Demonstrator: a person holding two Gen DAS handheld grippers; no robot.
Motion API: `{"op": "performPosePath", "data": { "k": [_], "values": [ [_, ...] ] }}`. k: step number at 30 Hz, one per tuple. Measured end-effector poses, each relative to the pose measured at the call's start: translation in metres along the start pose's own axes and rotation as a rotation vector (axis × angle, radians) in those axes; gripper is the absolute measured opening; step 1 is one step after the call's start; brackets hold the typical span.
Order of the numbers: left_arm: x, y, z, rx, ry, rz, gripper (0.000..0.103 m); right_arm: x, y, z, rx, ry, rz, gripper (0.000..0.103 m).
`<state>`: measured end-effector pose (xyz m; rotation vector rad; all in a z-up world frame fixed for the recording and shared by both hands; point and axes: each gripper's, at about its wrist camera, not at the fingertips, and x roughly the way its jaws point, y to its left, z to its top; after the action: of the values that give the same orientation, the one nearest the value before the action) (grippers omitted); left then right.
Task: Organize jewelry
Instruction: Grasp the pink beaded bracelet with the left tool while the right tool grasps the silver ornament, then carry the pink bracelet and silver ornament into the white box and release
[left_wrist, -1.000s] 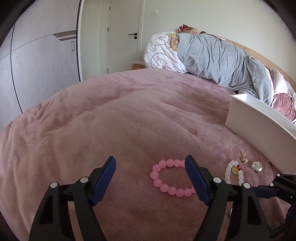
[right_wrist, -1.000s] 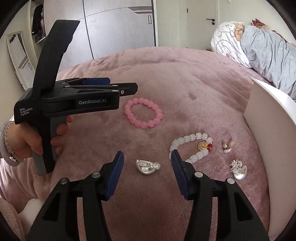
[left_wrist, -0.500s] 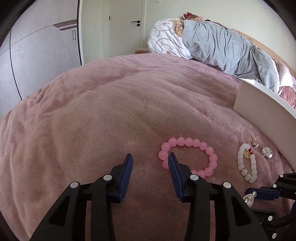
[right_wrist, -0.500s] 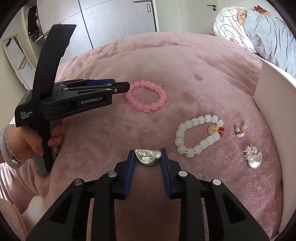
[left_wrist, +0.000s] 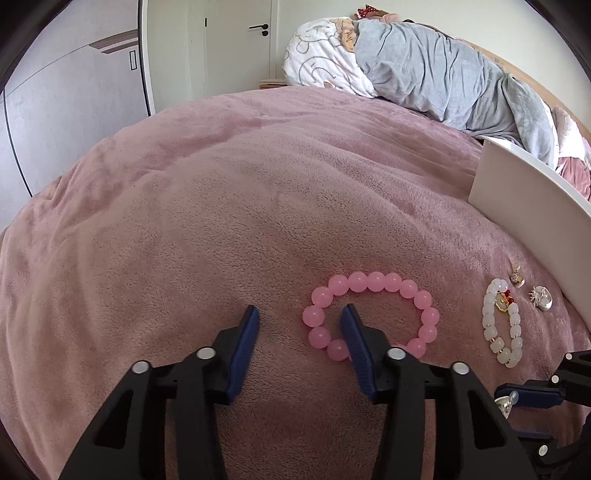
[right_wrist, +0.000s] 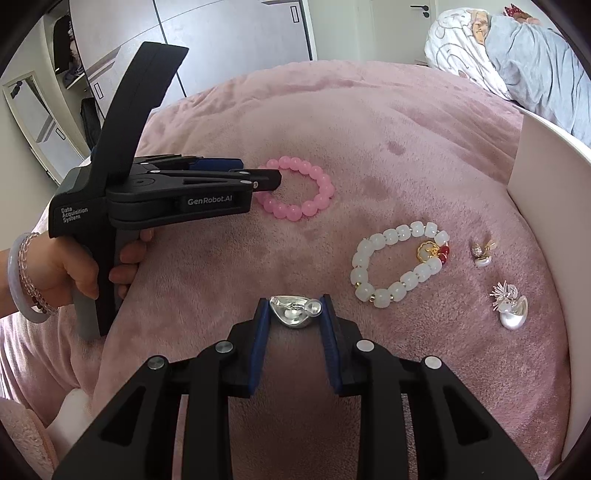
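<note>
Pink bracelet (left_wrist: 371, 314): near beads hidden behind the left gripper (left_wrist: 300, 320) finger in its own view. White box (right_wrist: 550, 229): cut off by the right edge in both views, inside unseen. Silver clip (right_wrist: 293, 312): underside hidden between the right gripper (right_wrist: 293, 325) pads. 2 small charms (left_wrist: 517, 277) beside the white bracelet (left_wrist: 503, 323): too small to make out. Left hand (right_wrist: 66, 266): forearm cut off at the frame edge.

Your right gripper (right_wrist: 294, 314) at 6 o'clock pinched the silver earring (right_wrist: 293, 312) between its fingers (right_wrist: 260, 325); your left gripper (right_wrist: 271, 179) at 10 o'clock was closing around the pink bracelet (right_wrist: 299, 194) beads.
</note>
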<state>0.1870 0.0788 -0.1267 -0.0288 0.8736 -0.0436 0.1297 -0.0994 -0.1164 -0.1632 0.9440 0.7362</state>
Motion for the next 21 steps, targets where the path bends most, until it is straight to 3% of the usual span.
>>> {"op": "performPosePath", "data": {
  "k": [2, 7, 14, 21],
  "values": [
    [0.001, -0.002, 0.002, 0.013, 0.006, -0.011, 0.017, -0.001, 0.0, 0.0, 0.0, -0.005, 0.002, 0.028],
    [-0.005, -0.009, -0.001, 0.051, -0.022, 0.008, 0.017, -0.003, -0.003, -0.001, 0.015, -0.015, 0.034, 0.027],
    [-0.035, -0.003, 0.003, -0.056, -0.086, -0.045, 0.017, -0.021, -0.006, 0.003, 0.048, -0.053, 0.061, 0.027],
    [-0.075, -0.029, 0.028, 0.011, -0.181, -0.083, 0.017, -0.066, -0.012, 0.015, 0.062, -0.141, 0.053, 0.027]
  ]
}}
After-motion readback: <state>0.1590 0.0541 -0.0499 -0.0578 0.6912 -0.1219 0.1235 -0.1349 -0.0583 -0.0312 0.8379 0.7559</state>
